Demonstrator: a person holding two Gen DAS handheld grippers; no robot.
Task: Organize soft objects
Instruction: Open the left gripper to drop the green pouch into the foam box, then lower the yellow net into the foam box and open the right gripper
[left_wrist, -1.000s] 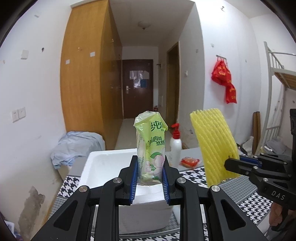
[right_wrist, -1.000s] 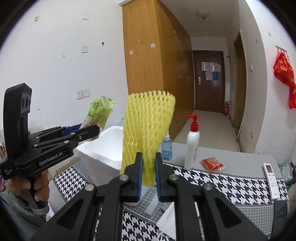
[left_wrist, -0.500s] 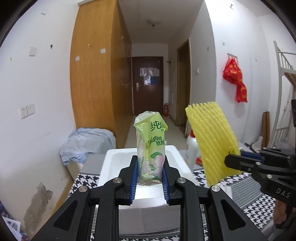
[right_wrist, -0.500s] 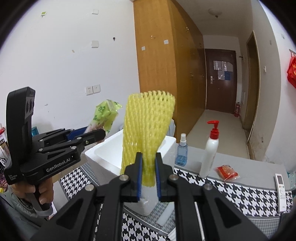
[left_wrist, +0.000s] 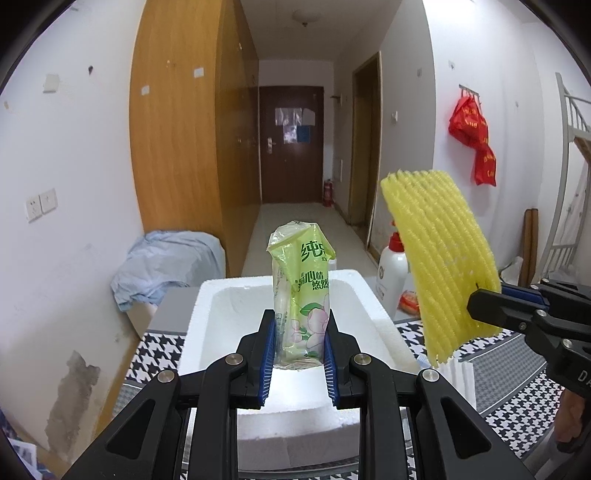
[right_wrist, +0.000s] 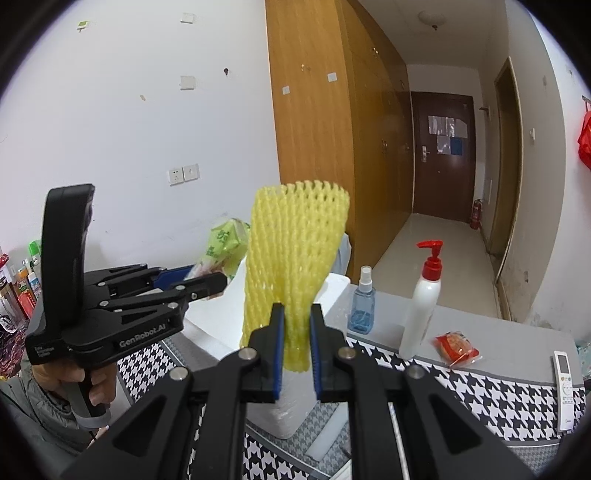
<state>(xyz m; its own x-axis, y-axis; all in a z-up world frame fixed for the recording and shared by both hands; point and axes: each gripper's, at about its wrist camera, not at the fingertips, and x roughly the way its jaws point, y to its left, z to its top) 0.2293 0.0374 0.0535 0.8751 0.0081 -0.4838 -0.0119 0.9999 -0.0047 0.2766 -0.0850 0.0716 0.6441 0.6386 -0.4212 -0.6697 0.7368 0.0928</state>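
Note:
My left gripper (left_wrist: 298, 349) is shut on a green tissue pack (left_wrist: 301, 291), held upright over the open white foam box (left_wrist: 207, 314). My right gripper (right_wrist: 297, 345) is shut on a yellow foam net sleeve (right_wrist: 291, 266) that stands up from its blue pads. In the left wrist view the yellow foam net sleeve (left_wrist: 439, 258) and the right gripper (left_wrist: 476, 301) hang just right of the box. In the right wrist view the left gripper (right_wrist: 210, 280) with the tissue pack (right_wrist: 225, 240) shows at the left, above the foam box (right_wrist: 218, 317).
The box sits on a houndstooth-patterned table cover (right_wrist: 480, 391). On the table behind stand a white pump bottle (right_wrist: 421, 306), a blue spray bottle (right_wrist: 364, 306), a red snack packet (right_wrist: 456, 343) and a remote (right_wrist: 565, 387). A blue cloth heap (left_wrist: 166, 262) lies left of the box.
Both grippers have moved closer over the foam box with their loads; the box now sits larger and more central under the tissue pack. Both grips are unchanged.

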